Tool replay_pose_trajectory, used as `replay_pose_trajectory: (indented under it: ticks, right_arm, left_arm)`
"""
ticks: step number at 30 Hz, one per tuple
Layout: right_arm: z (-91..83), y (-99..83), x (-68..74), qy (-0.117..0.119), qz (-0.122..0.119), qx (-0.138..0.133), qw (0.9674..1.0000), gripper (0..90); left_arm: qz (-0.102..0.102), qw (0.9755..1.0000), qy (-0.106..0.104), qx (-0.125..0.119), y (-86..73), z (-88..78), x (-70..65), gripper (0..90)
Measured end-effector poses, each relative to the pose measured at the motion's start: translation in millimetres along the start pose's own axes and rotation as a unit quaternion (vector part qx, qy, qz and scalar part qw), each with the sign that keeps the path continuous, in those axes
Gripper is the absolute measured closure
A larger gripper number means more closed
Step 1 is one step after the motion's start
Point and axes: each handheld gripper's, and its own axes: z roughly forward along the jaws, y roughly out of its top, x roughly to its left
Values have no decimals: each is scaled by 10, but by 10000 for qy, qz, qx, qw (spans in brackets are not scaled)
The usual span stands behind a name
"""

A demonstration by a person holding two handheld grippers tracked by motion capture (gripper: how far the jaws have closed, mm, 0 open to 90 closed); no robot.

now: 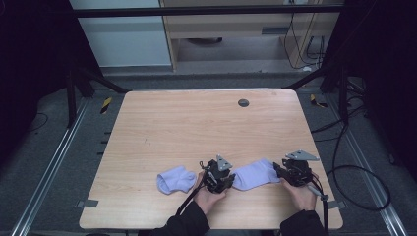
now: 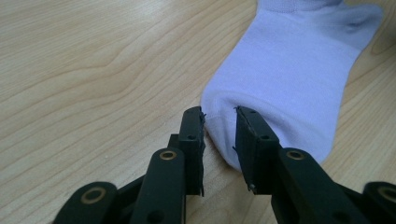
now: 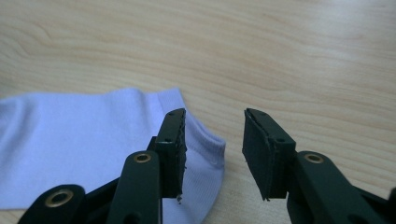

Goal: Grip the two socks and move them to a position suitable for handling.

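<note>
Socks are the work here: you have one pale lilac sock [image 1: 253, 174] lying flat on the counter [image 1: 187, 128] between your two hands, and a second, folded sock [image 1: 176, 179] off to the left of it, well apart from either tool. Your left gripper [image 2: 219, 128] stands released, its jaws parted with the rounded toe end of the flat sock between them and the pads clear of the cloth. Your right gripper [image 3: 213, 135] is likewise released at the cuff end, one jaw over the ribbed edge and the other over bare wood, nothing pinched. The likely trouble from here, as I judge it, is a shallow bite: if you close with so little fabric between the pads, the knit may slip out as you lift or fold. Closing too low could also press the tips against the wood and catch only the top layer, so the sock opens instead of moving as one piece. Dragging rather than lifting may bunch it or skew it towards the near edge. No brand, label or writing can be read on the socks, the grippers or the counter.
</note>
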Motion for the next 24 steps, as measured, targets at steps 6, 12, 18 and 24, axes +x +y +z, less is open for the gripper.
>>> replay_pose_trajectory:
  ticks: [6,12,18,24]
  right_arm:
    - [121,-29,-13,-19,-79,265,9996,649]
    - [144,-44,-35,-1,-57,414,9991,805]
    - [-7,-29,-34,-11,-44,302,9995,872]
    - [-140,-118,-50,-149,9,428,9990,872]
  left_arm:
    - [-29,10000,15,91,-8,28,-2,782]
    - [-90,9999,15,85,1,41,-3,876]
    - [-113,9999,40,15,53,71,17,885]
    - [-60,10000,-2,12,97,146,19,882]
